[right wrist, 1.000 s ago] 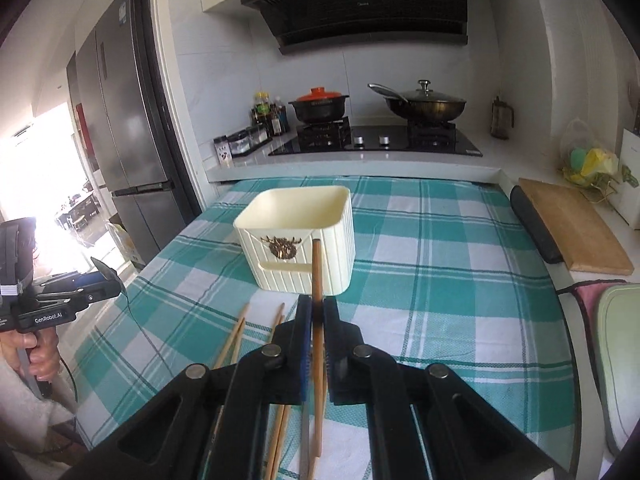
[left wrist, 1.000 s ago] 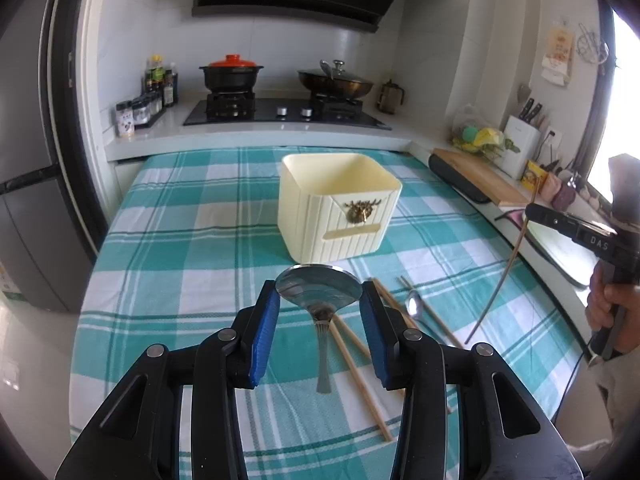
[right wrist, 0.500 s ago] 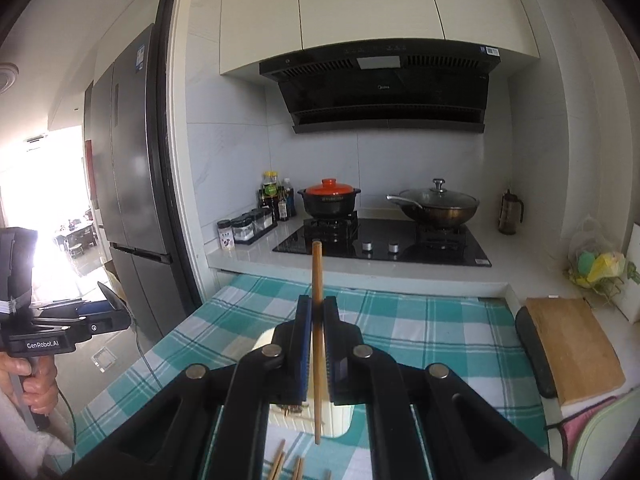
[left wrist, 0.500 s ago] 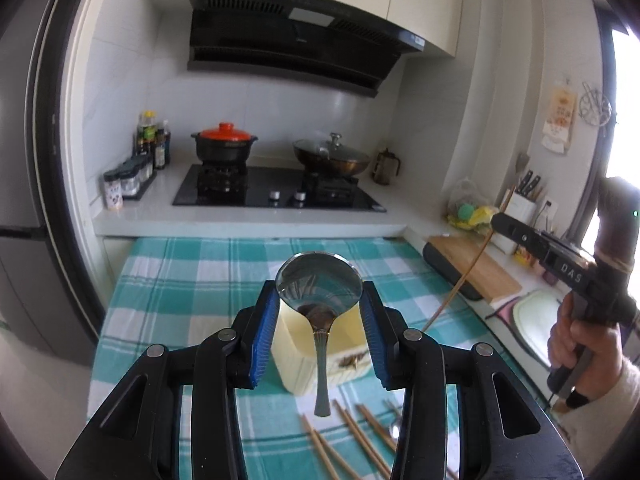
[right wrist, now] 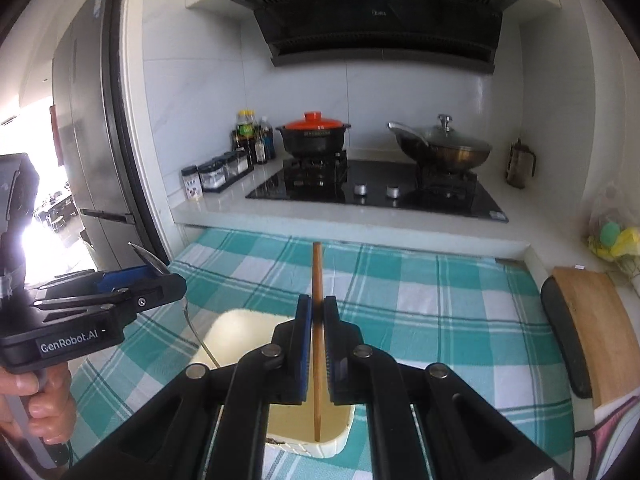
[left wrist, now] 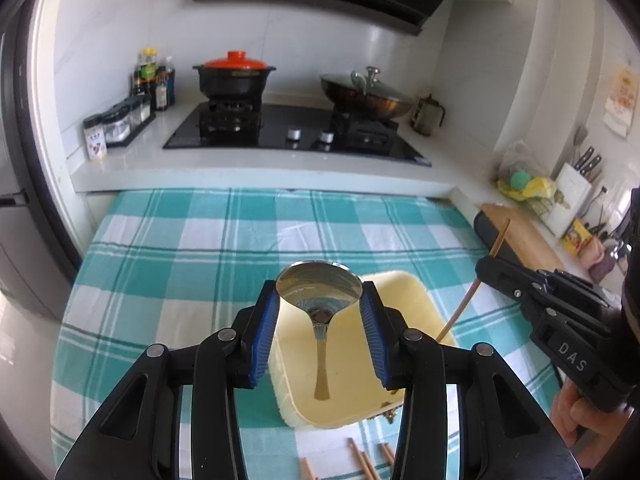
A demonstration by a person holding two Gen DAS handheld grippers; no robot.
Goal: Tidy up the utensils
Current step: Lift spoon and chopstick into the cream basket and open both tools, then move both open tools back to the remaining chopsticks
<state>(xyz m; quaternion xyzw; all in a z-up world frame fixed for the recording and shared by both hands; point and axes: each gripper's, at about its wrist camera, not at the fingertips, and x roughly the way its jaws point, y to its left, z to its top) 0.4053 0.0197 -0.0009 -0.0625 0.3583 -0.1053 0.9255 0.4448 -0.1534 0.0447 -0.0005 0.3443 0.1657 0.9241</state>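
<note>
My left gripper (left wrist: 319, 300) is shut on a steel spoon (left wrist: 320, 292) by its bowl, the handle hanging down into the cream utensil box (left wrist: 416, 304). My right gripper (right wrist: 316, 312) is shut on a wooden chopstick (right wrist: 317, 276), held upright with its lower end inside the same box (right wrist: 232, 324). In the left wrist view the right gripper (left wrist: 490, 266) and its chopstick (left wrist: 464, 306) stand at the box's right rim. In the right wrist view the left gripper (right wrist: 160, 270) hovers at the box's left side. Several loose chopsticks (left wrist: 360, 460) lie on the cloth in front of the box.
The box sits on a teal checked tablecloth (left wrist: 180, 248). Behind it a counter holds a hob with an orange-lidded pot (left wrist: 234, 76), a wok (left wrist: 366, 94) and spice jars (left wrist: 120, 120). A cutting board (right wrist: 592, 324) lies at the right, a fridge (right wrist: 88, 160) at the left.
Both grippers have risen off the table with their utensils, moved over the box and tilted down; the spoon handle and the chopstick end now hang inside the box.
</note>
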